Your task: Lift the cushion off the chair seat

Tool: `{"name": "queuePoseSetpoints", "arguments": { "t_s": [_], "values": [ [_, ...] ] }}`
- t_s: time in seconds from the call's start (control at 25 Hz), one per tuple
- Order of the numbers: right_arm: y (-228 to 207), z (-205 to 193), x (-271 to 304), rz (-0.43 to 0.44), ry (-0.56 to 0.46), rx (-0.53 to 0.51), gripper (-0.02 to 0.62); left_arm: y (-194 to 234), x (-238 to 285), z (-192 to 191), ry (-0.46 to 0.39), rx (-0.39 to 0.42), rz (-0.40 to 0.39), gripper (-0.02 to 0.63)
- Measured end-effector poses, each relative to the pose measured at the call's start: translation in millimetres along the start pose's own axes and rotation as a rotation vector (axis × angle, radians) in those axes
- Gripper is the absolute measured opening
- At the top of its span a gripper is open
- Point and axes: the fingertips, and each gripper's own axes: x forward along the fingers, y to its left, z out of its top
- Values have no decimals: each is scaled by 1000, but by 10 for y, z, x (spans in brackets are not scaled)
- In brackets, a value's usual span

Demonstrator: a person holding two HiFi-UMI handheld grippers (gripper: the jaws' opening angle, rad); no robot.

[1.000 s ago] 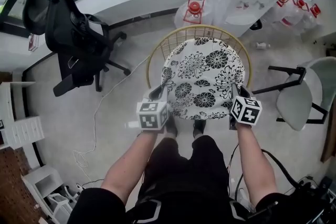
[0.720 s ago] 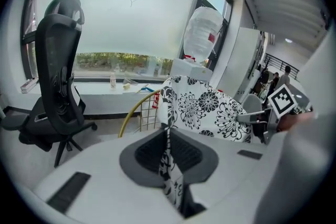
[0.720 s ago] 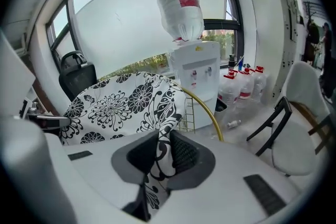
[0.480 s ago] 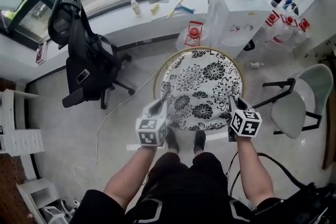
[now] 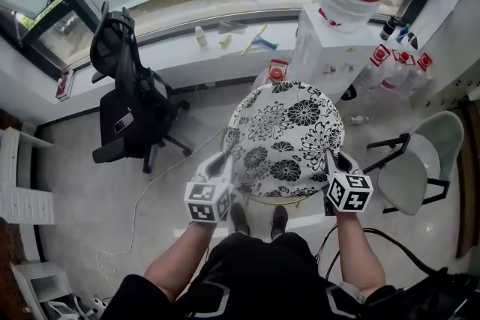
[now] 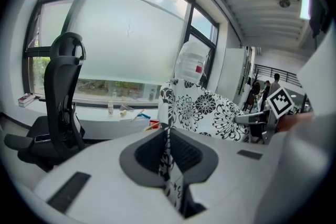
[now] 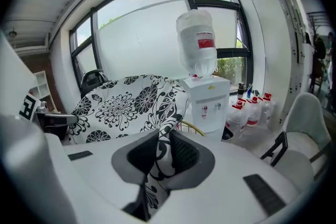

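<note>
Clenching my left gripper [image 5: 222, 160] and right gripper [image 5: 331, 158] on the near edge of the round black-and-white floral fabric cushion [image 5: 289, 133] | seemingly clear of gold wire chair [image 7: 193, 127] below | lift nearly done.

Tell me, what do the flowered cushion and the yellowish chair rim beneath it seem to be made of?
Cushion: soft matte fabric, probably printed cotton or polyester over padding. It bends, and its edge pinches thin between the jaws. Chair rim: thin yellowish rod, possibly painted metal or rattan. Too little shows to tell.
</note>
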Motion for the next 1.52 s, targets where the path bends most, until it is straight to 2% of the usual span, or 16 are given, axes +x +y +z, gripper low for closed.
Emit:
{"name": "queuePoseSetpoints", "arguments": {
  "t_s": [0.44,0.68,0.88,1.04,1.2,1.52],
  "values": [
    [224,661,-340,30,-149,-3,49,94,-361,552,-156,28,30,26],
    [373,990,-501,54,-209,-48,48,125,-530,806,-225,1,28,26],
    [443,1194,-637,64,-256,-65,46,93,-649,971,-255,15,33,26],
    [329,1423,-755,56,-273,-65,46,-29,-647,1186,-265,23,38,26],
    [309,1483,-825,44,-296,-64,44,-43,-651,1202,-266,34,50,25],
    [356,1481,-849,25,-322,-72,40,-99,-700,1275,-313,61,6,25]
  ]
}}
